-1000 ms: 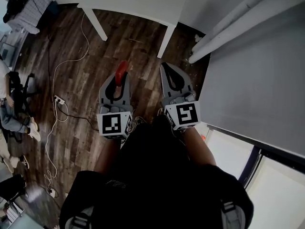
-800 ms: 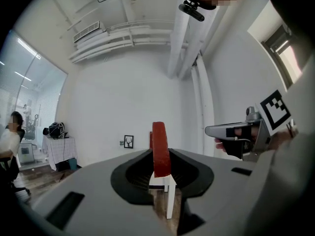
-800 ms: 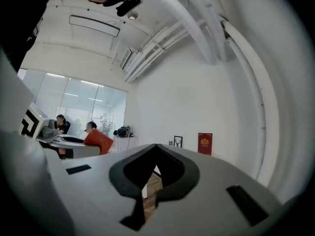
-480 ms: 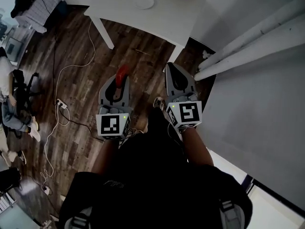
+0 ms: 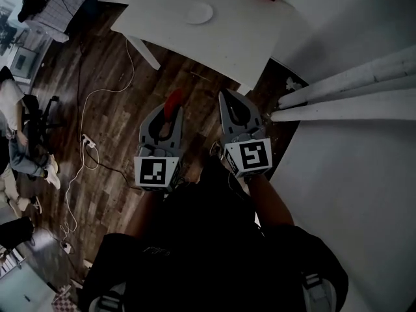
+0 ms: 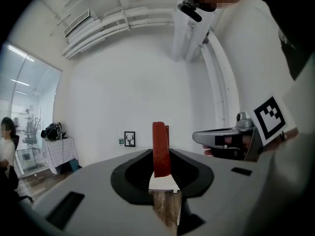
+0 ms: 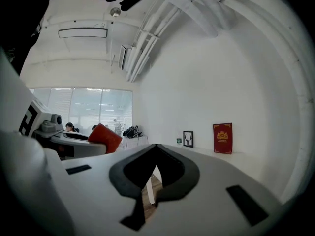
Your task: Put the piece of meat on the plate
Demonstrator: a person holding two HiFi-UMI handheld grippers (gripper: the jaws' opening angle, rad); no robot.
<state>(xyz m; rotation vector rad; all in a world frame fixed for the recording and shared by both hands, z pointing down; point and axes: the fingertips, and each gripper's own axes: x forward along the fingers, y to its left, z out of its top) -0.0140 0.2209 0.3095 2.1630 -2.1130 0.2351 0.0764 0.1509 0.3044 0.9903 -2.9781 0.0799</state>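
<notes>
In the head view, the left gripper (image 5: 169,114) pinched the piece of meat (image 5: 173,99) over the floor. The plate (image 5: 197,13) sat empty on the far table (image 5: 247,41), so carrying and placing were not yet done. The left gripper view showed the meat upright between its jaws. In the right gripper view, the right gripper (image 7: 156,148) had its jaws pressed together on nothing. A red book (image 7: 222,138) stood far right, seemingly off the path.

L gripper (image 5: 170,111) w/ meat (image 5: 173,102) & R gripper (image 5: 226,96) are now nearer the table (image 5: 227,41), plate (image 5: 197,13) fully in view.
</notes>
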